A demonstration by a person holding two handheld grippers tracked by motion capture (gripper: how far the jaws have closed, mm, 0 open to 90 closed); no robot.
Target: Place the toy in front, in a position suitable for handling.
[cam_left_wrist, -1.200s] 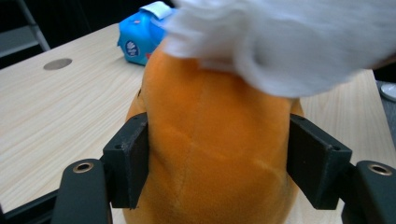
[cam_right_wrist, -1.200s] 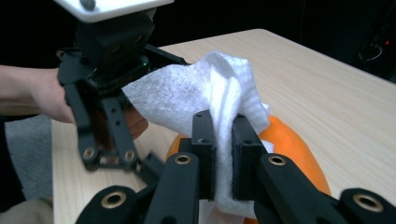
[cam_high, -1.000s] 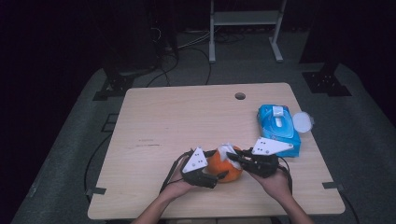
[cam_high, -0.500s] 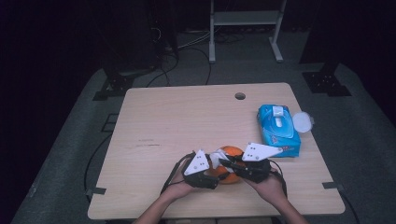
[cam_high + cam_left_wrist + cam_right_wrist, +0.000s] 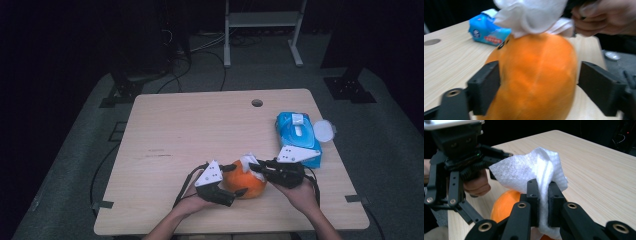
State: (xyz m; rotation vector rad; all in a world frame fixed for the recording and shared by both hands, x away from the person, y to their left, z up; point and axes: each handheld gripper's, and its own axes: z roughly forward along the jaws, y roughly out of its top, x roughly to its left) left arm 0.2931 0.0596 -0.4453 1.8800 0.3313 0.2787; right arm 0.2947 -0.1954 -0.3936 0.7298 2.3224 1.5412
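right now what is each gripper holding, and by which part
The right gripper is shut on a bunched fold of the white wipe. The left gripper, jaws just opening, straddles the orange toy at its sides without gripping it.

A light wooden table (image 5: pixel 200 130) carries an orange ball (image 5: pixel 243 182) and a blue wipes pack (image 5: pixel 298 136).

The top of the orange toy (image 5: pixel 534 80) is hidden under the white wipe (image 5: pixel 531 15), and its underside is cut off by the lower edge. The print on the blue wipe pack (image 5: pixel 487 31) is blurred.
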